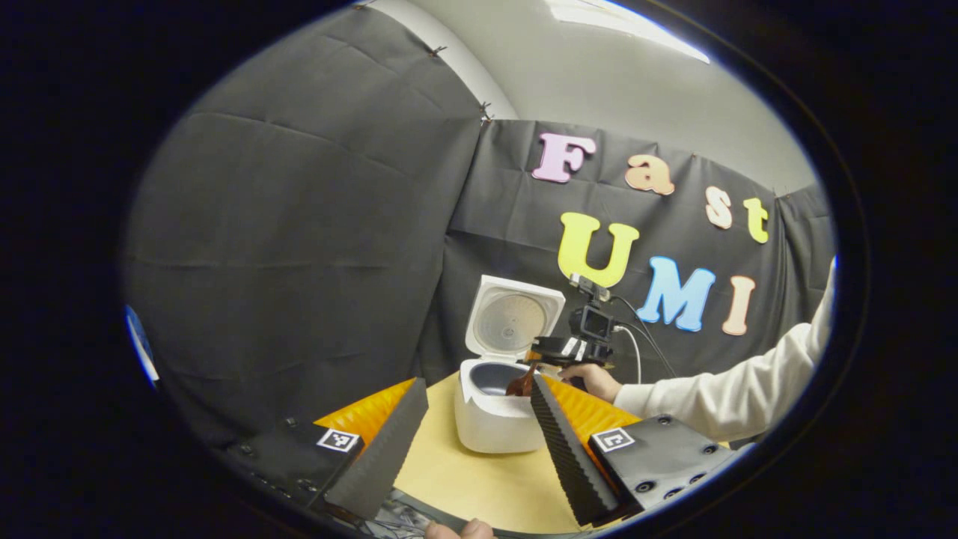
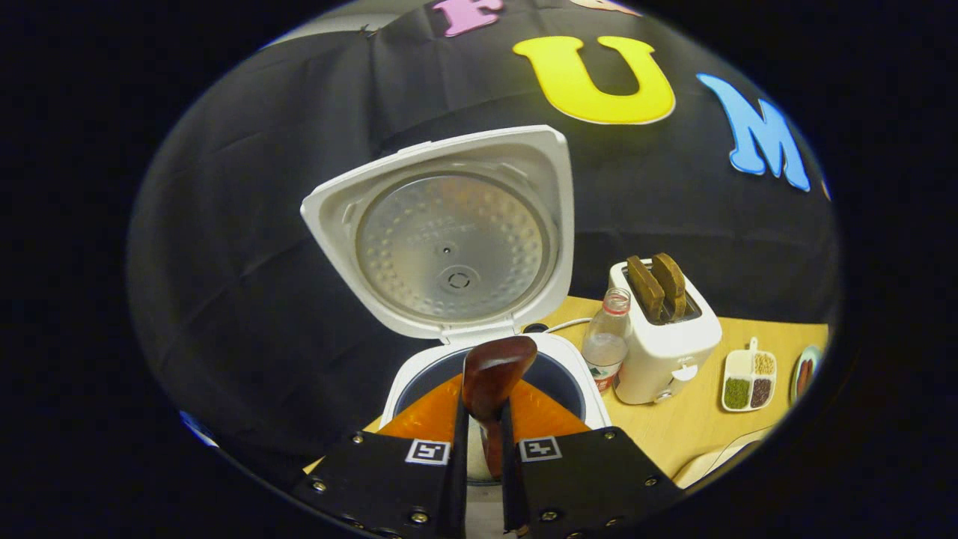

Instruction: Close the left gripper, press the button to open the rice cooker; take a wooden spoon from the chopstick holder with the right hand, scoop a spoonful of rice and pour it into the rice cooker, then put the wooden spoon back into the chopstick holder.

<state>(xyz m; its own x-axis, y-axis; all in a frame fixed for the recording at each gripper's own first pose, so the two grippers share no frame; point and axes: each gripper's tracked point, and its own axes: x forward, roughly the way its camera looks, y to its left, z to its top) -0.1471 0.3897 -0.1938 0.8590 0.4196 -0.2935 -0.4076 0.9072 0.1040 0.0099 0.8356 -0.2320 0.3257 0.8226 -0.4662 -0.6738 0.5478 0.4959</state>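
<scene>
My right tool (image 2: 479, 442) is clenched on the wooden spoon (image 2: 490, 378), both fingers pressing its handle so the bowl juts straight ahead of the fingertips. I hold it that way to carry the bowl out over the pot while my hand stays back from the rim.

The rice cooker (image 2: 479, 359) sits directly ahead of and below this tool, on the tabletop (image 2: 696, 427). Its lid (image 2: 449, 232) stands upright beyond the spoon, tipped back on its hinge, which is why the pot mouth is free to pour into. The spoon's bowl hangs right over the near part of that opening; I read this as the pouring step, though I cannot tell whether rice is still in the bowl (its hollow faces away from me).

To the right of this tool, past the cooker, stand a white toaster (image 2: 662, 344) with two slices up, a clear bottle (image 2: 605, 340) just beside it, and farther right a small divided dish (image 2: 748, 382).

My left tool (image 1: 479, 442) is released, fingers spread wide, held back on the near side of the cooker (image 1: 498, 408), out of the spoon's (image 1: 520, 383) path. From there I see the sleeve (image 1: 718, 397) behind the right tool (image 1: 557, 350).

The chopstick holder, where the spoon must go back, I cannot locate from here.
</scene>
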